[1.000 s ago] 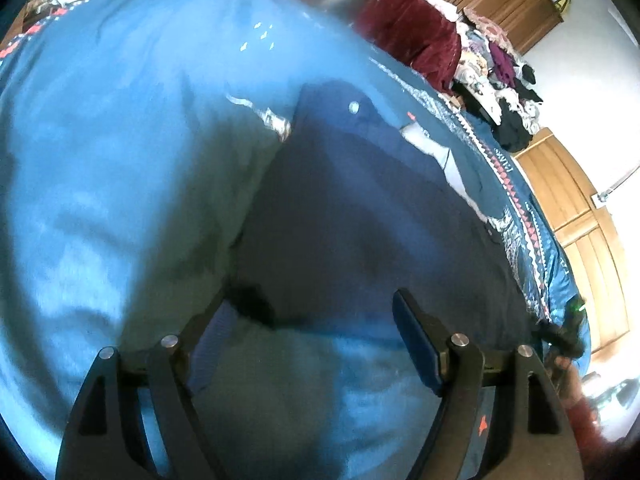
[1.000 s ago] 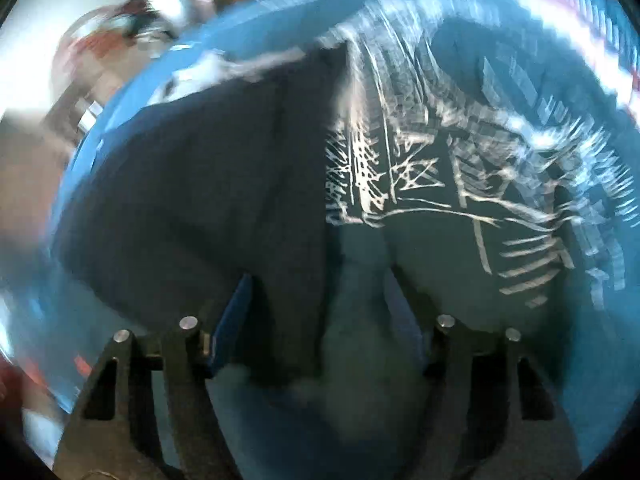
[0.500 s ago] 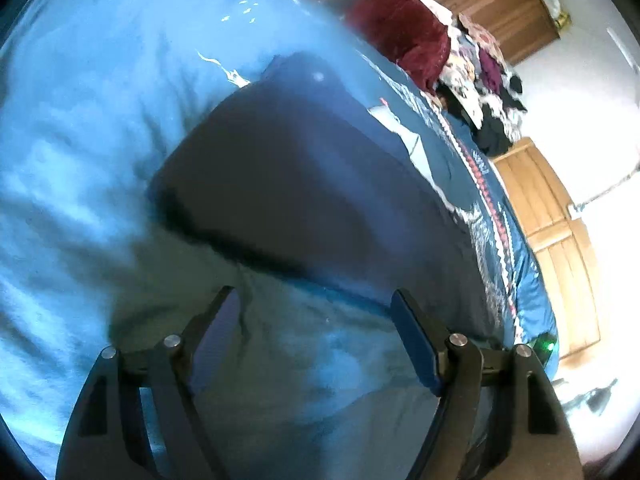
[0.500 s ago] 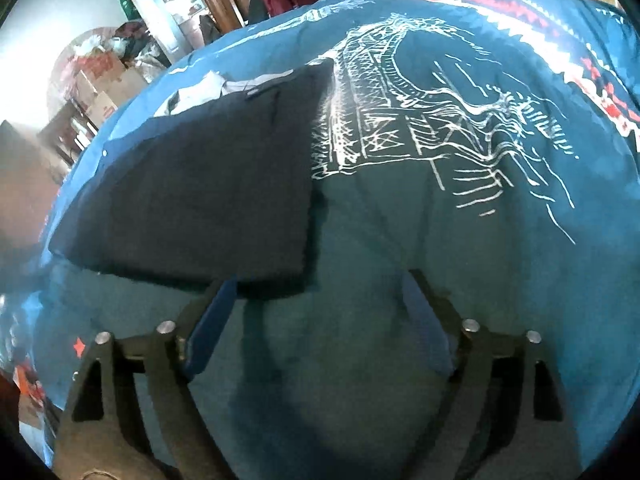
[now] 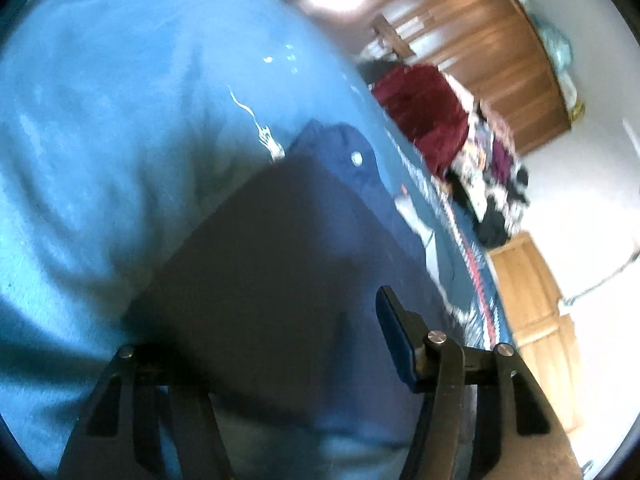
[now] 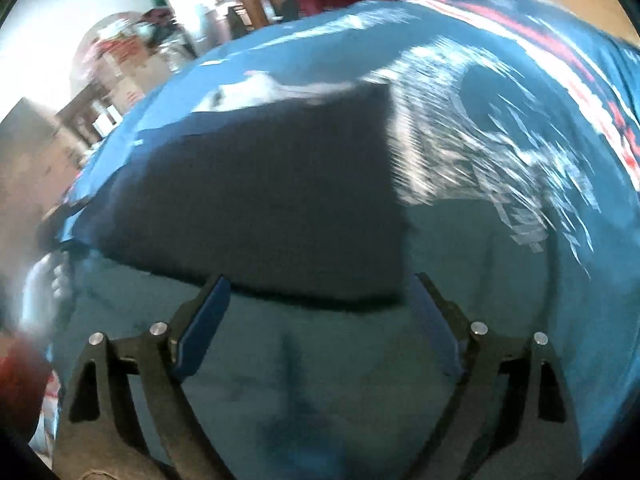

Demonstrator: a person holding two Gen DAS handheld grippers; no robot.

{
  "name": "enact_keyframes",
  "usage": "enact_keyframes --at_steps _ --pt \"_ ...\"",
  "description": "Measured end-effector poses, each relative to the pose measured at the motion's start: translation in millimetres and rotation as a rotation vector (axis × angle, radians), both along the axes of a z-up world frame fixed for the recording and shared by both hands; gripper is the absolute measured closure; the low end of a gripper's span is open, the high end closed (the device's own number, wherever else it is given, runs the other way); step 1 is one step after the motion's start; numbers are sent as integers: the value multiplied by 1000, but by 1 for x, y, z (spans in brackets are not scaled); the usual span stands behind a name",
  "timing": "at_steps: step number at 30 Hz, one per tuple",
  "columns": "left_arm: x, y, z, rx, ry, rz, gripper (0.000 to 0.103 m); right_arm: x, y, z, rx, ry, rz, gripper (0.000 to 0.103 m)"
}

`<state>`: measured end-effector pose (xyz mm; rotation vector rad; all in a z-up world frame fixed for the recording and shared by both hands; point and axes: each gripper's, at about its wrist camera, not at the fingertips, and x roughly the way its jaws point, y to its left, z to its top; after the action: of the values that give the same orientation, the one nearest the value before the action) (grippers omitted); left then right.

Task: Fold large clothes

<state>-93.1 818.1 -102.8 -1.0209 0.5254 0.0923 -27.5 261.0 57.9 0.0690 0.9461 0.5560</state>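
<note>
Left wrist view: the left gripper [image 5: 276, 344] fills the bottom of the frame, its jaws spread wide. The right finger [image 5: 394, 340] with its blue pad shows clearly; the left one is lost in shadow. A folded dark navy garment [image 5: 280, 272] lies in the centre on a blue bedspread [image 5: 100, 140], its near edge between the fingers, though contact cannot be judged. A maroon cloth [image 5: 424, 116] and wooden wardrobe [image 5: 480, 48] sit at upper right.

Right wrist view: the right gripper [image 6: 320, 312] at the bottom is also wide open, holding nothing. The navy garment [image 6: 272, 208] lies mid-frame, its near edge just beyond the fingertips. The bedspread's [image 6: 360, 400] white print [image 6: 500, 168] spreads to the right, blurred.
</note>
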Motion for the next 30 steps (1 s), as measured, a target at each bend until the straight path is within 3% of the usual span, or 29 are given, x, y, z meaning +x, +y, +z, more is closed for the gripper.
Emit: enact_keyframes --at_steps 3,5,6,8,9,10,12,15,18,21,25,27,28,30 --pt "-1 6 -6 -43 -62 27 39 2 34 18 24 -15 65 14" --pt "6 9 -6 -56 -52 -5 40 6 63 33 61 -35 114 14" --pt "11 9 -5 -52 -46 -28 45 9 81 40 70 -45 147 14" --pt "18 9 -4 -35 -26 -44 78 21 122 51 85 -45 224 14" --pt "20 8 -2 -7 -5 -35 101 28 145 58 87 -53 258 14" --pt "22 2 2 36 11 -35 102 37 172 65 93 -53 302 14" --pt "28 -20 26 230 26 -54 102 54 224 77 104 -49 375 14" --pt "42 -58 54 453 28 -118 102 88 309 90 121 -2 481 13" --pt "56 -87 68 590 30 -174 102 117 389 84 69 106 570 12" --pt "63 -110 72 676 29 -218 102 133 450 60 -70 201 603 12" --pt "72 -127 68 728 26 -268 101 145 480 35 -199 193 577 14" --pt "77 -131 67 749 29 -284 101 158 481 28 -239 127 528 18" --pt "76 -133 65 747 27 -292 101 167 475 27 -235 100 487 22" --pt "79 -137 65 755 24 -319 101 185 445 26 -107 120 436 48"
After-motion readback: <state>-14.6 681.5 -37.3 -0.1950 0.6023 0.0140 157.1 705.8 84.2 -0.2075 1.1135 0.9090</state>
